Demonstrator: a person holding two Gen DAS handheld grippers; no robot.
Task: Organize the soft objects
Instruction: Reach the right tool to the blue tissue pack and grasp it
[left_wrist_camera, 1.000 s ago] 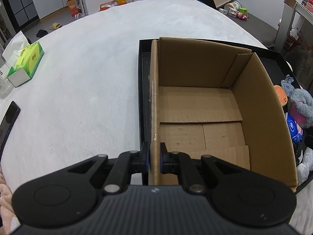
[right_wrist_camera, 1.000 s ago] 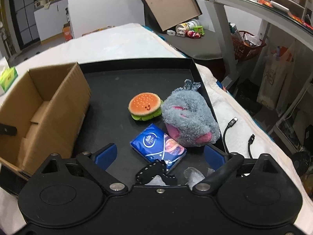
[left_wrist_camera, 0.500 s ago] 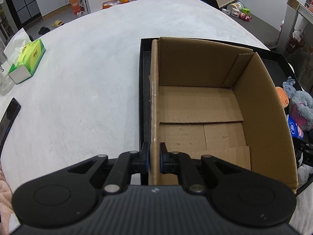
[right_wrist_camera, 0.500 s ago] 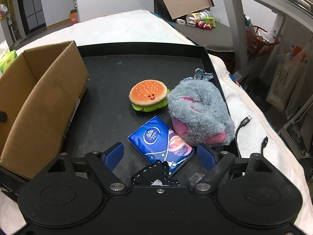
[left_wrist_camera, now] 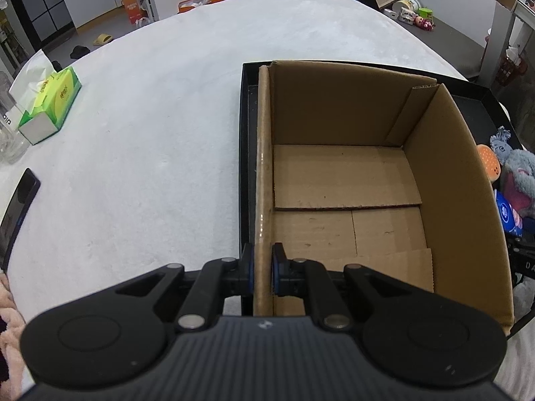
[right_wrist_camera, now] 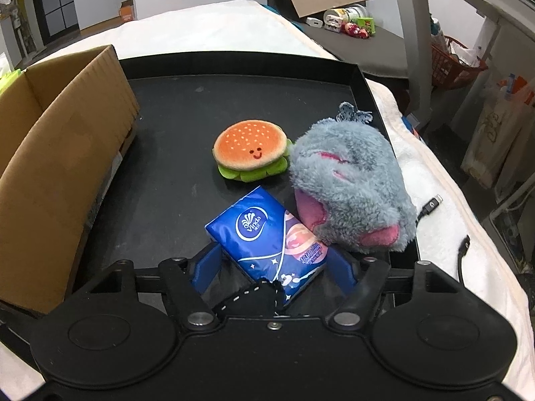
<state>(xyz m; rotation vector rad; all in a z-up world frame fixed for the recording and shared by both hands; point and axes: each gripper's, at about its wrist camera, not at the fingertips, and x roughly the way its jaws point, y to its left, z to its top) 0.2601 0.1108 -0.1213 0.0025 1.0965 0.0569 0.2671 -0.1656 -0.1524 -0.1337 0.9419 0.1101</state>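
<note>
Blue tissue pack (right_wrist_camera: 267, 234) between closing right tongs (right_wrist_camera: 272, 269)

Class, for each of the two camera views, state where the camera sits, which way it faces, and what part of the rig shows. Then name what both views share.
Left wrist: sits on the left gripper, looks down and forward into the empty cardboard box; its fingers pinch the box's near wall.
Right wrist: sits on the right gripper, looks down at the black tray; its fingers are closing either side of the blue tissue pack.
Shared: box, tray, tissue pack, burger plush, grey plush.
</note>
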